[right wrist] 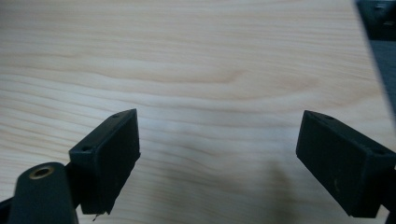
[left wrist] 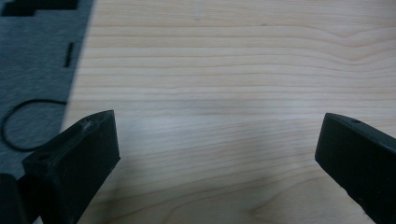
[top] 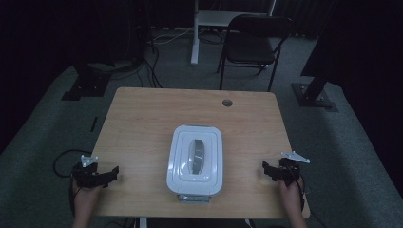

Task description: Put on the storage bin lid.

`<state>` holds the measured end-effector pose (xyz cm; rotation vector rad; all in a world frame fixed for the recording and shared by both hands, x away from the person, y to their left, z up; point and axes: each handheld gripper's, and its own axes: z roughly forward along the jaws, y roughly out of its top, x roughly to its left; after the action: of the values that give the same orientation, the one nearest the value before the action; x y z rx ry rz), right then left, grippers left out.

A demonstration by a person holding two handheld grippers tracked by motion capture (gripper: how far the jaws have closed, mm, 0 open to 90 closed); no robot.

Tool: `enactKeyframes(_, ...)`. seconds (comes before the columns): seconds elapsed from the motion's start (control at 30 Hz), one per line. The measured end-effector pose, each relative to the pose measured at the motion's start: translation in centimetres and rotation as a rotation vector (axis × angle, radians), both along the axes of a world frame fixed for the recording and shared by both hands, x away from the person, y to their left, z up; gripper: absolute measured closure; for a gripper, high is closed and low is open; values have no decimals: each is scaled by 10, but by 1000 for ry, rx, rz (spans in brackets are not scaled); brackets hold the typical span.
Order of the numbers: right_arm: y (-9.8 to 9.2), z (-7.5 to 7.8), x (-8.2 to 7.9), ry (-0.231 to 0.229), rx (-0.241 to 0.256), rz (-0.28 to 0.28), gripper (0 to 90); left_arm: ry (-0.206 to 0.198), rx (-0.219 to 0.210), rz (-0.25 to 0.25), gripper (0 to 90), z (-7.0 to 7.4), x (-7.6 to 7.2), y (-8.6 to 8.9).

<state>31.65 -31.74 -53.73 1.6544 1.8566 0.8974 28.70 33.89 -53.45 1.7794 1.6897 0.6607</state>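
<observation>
While the white lidded container [top: 194, 159] sits near the middle of the table's [top: 142, 118] front edge, its long side running front to back, both tools rest well apart from it. The left gripper [top: 113, 173] lies near the front-left corner, jaws spread, holding nothing. The right gripper [top: 266, 168] lies near the front-right corner, likewise spread and empty.

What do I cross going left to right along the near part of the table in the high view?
Left claw with its jaws apart → bare wooden table → white lidded container → bare table again → right claw with its jaws apart.
</observation>
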Motion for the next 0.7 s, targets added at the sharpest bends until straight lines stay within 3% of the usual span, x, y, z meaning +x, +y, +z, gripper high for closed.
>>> enactKeyframes(0.13,-5,-6,0,6,23,-27,131,16,3,43,4,-3,-2,6)
enactKeyframes(0.27,-4,-10,1,11,4,-29,129,32,23,60,4,-6,-2,10)
enactKeyframes(0.43,-4,-12,3,16,11,-46,127,38,49,52,4,-10,-2,10)
enactKeyframes(0.6,2,-13,5,31,-53,-52,129,38,57,43,4,-12,-2,7)
enactKeyframes(0.7,3,-13,6,32,-53,-52,127,39,58,41,4,-11,-1,5)
